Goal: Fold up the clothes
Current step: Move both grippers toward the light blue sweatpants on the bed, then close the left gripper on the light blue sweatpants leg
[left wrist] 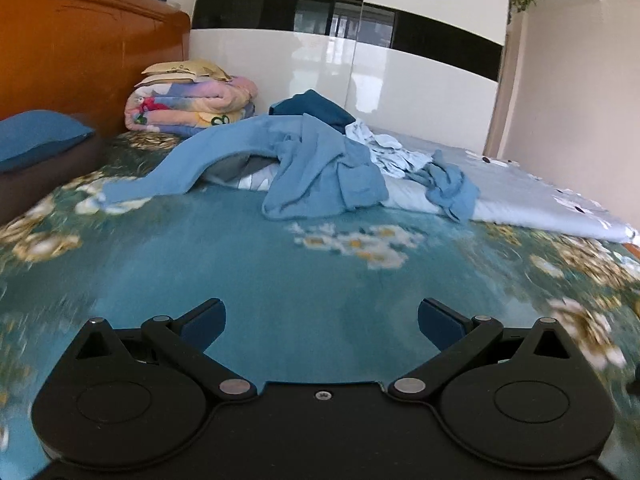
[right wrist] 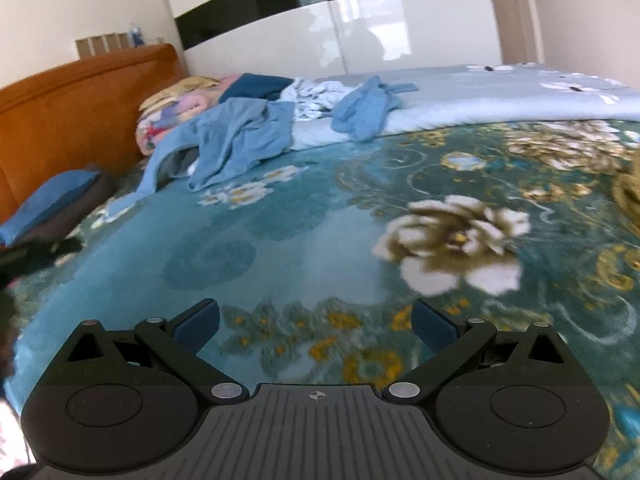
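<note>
On the left wrist view, my left tongs (left wrist: pixel 322 322) are spread wide with nothing between the pads, hanging over bare teal flowered bedspread (left wrist: pixel 248 264). Blue garment (left wrist: pixel 320 172) lies crumpled well ahead of me, one long sleeve or leg trailing left across the bedspread. Behind it: a dark blue piece (left wrist: pixel 312 106), a pale printed piece (left wrist: pixel 384 148), a smaller blue piece (left wrist: pixel 450 188) resting on the light blue quilt (left wrist: pixel 532 204). None of these look folded. Folded blanket stack (left wrist: pixel 192 108) sits by the orange headboard (left wrist: pixel 80 52); blue pillow (left wrist: pixel 36 136) far left.

Over on the right wrist view, my right tongs (right wrist: pixel 316 322) are equally wide apart, gripping nothing, above the bedspread's big white flower. Same heap (right wrist: pixel 240 136) far ahead and left, smaller blue piece (right wrist: pixel 364 108) on the quilt edge. Edges of the frame are blurred.

Risks, as I judge them: the pieces overlap, so a pinch into the heap could catch two layers at once and drag a neighbour along. Grabbing mid-cloth rather than at a hem or corner would lift a wad that won't lay flat. Pads pressing low could nip the bedspread too. The trailing end could snag under the heap when pulled.
</note>
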Demonstrator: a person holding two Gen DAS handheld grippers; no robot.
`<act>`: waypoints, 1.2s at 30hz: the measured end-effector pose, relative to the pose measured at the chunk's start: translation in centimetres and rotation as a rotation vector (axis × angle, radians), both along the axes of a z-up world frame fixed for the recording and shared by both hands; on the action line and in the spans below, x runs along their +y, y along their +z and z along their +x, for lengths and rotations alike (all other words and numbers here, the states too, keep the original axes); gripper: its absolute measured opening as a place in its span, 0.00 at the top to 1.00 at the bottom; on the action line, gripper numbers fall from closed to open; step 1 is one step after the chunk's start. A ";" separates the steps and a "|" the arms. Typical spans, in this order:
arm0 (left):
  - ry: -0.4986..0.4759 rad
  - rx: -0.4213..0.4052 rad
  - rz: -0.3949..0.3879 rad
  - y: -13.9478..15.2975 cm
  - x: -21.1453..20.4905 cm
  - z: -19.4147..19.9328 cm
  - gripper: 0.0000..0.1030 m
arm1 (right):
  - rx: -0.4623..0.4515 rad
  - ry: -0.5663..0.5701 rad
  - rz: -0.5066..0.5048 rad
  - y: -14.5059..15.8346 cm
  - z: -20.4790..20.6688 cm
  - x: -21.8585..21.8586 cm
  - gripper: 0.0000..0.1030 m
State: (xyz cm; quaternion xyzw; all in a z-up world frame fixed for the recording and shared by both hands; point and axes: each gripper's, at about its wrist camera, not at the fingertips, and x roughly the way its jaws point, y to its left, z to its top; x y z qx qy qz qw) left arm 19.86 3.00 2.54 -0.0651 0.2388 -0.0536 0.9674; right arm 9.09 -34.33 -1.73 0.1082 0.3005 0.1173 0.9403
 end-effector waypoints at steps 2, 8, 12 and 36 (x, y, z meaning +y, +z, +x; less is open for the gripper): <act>0.000 0.005 -0.023 0.4 0.1 3.3 0.01 | -0.012 0.022 0.025 -0.3 1.1 -0.1 0.00; 0.050 0.028 -0.002 -0.5 -0.2 13.1 0.02 | -0.063 0.031 0.062 -1.3 3.3 -0.8 0.00; 0.093 0.035 0.046 -1.7 -0.5 19.0 0.02 | -0.095 0.051 0.080 -2.3 3.4 -1.6 0.00; 0.261 0.164 0.158 -8.9 -0.3 35.2 0.92 | -0.128 -0.018 0.223 -4.4 3.1 -5.0 0.00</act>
